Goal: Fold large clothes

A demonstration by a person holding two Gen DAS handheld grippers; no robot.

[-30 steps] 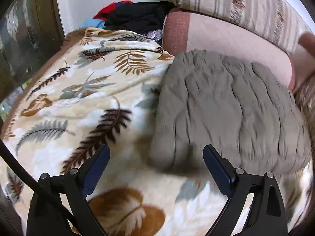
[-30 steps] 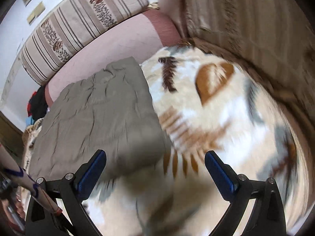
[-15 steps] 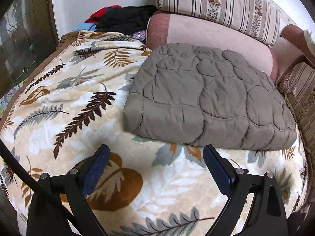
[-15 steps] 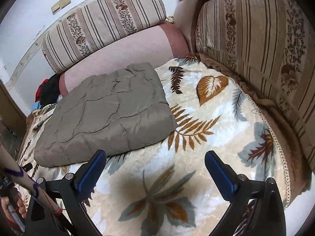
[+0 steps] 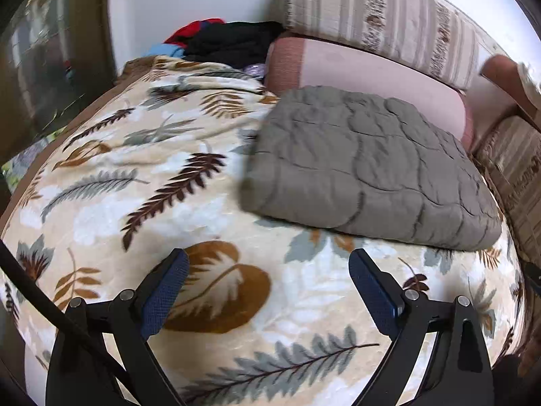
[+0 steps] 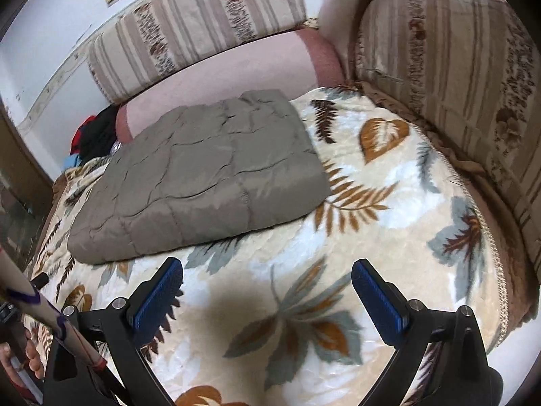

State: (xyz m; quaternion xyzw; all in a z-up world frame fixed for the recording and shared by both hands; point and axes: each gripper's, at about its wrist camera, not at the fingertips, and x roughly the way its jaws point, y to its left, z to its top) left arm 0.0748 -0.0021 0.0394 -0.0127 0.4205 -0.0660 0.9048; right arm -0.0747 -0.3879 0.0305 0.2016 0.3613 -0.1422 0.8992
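A grey-brown quilted garment (image 5: 365,165) lies folded into a flat rectangle on a leaf-patterned blanket (image 5: 142,186), against a pink bolster (image 5: 365,74). It also shows in the right wrist view (image 6: 209,176). My left gripper (image 5: 268,287) is open and empty, held above the blanket in front of the garment's near edge. My right gripper (image 6: 267,291) is open and empty, above the blanket (image 6: 389,186) in front of the garment's near edge.
A pile of black, red and blue clothes (image 5: 223,40) lies at the far left corner. Striped cushions (image 6: 449,67) line the back and right side. A dark cabinet (image 5: 50,54) stands at the left. A hand and sleeve (image 6: 23,348) show at lower left.
Both grippers have pulled back from the garment, which lay close under them a second ago. The garment stays folded on the blanket. Both jaws stay open.
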